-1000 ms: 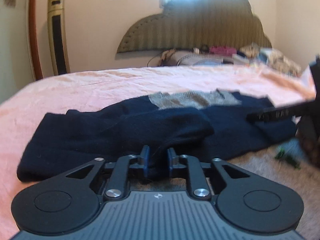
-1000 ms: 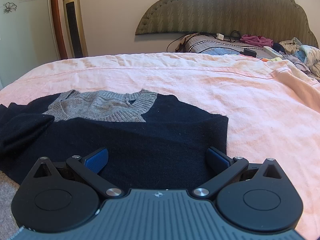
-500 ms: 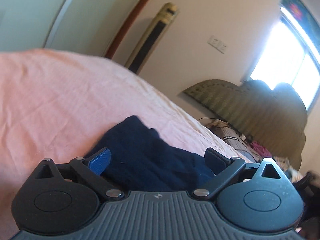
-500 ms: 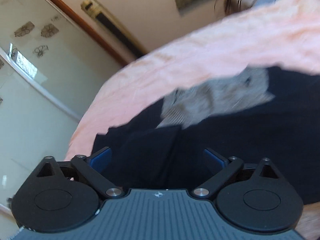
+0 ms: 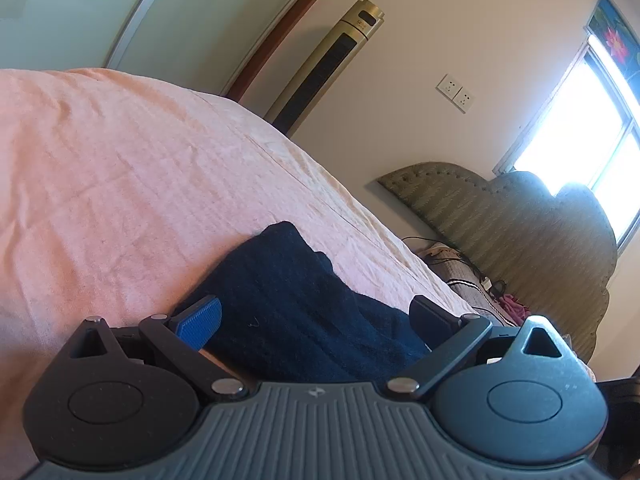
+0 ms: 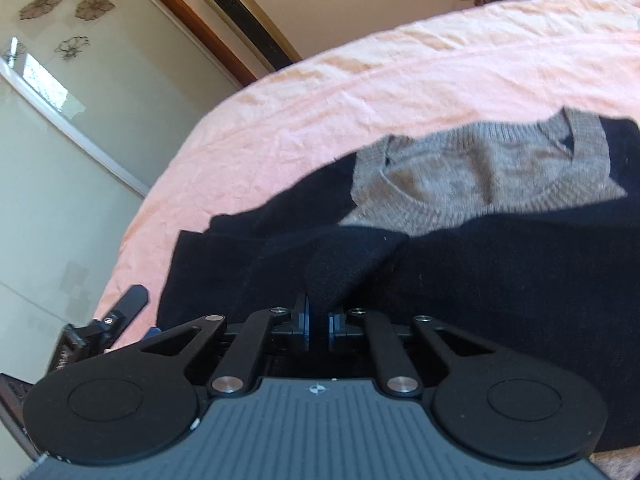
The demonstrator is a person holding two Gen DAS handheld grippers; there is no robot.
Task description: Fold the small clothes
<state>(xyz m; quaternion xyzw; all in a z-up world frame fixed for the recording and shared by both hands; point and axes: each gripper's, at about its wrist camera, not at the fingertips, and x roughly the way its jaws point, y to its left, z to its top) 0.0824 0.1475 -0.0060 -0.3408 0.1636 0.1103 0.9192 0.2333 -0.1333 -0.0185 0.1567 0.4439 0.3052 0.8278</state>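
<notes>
navy sweater, grey collar, flat on bed

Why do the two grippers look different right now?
The left gripper has its jaws spread wide and holds nothing; the right gripper is pinched shut on a fold of the sweater. The left one is over the sweater's dark end by the pink sheet; the right one faces the grey collar. Both are black with blue pads.

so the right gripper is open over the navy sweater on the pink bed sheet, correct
Not quite. In the right wrist view the right gripper is shut on a fold of the navy sweater, pads pinching the fabric. The rest holds: the sweater lies on the pink bed sheet.
</notes>
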